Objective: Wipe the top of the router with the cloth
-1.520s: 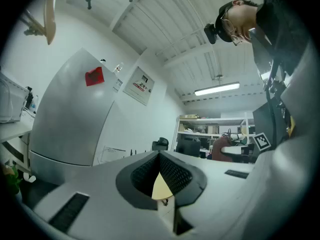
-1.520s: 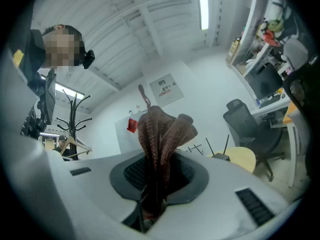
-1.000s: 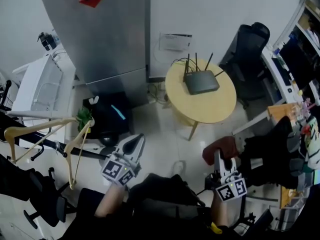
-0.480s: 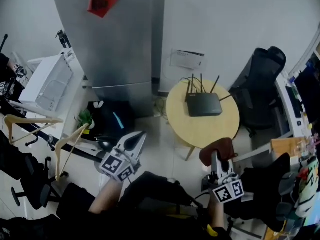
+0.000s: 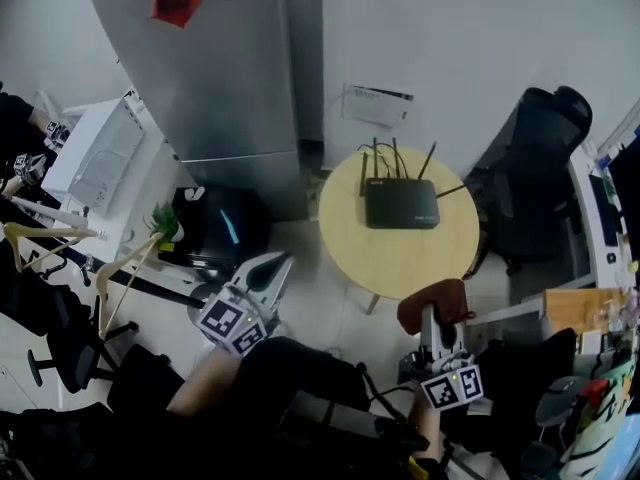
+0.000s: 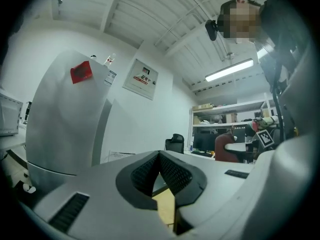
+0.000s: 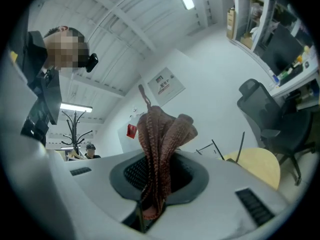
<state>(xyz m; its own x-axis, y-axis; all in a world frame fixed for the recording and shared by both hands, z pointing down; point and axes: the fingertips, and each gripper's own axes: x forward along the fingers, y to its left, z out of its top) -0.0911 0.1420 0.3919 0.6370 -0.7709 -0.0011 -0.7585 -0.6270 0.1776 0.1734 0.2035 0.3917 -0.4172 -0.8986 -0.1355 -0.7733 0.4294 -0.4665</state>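
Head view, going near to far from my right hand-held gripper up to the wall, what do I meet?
Right hand-held gripper, shut on the cloth → round table → router → paper sheet on the wall.

In the middle of the head view, the near half of the round table is bare wood, open to reach from the lower edge. The router sits toward the far side. Its antennas stand along its back edge and bar any approach from the wall. A black office chair crowds the table's right. To the table's left, pale floor lies open up to the fridge at upper left.
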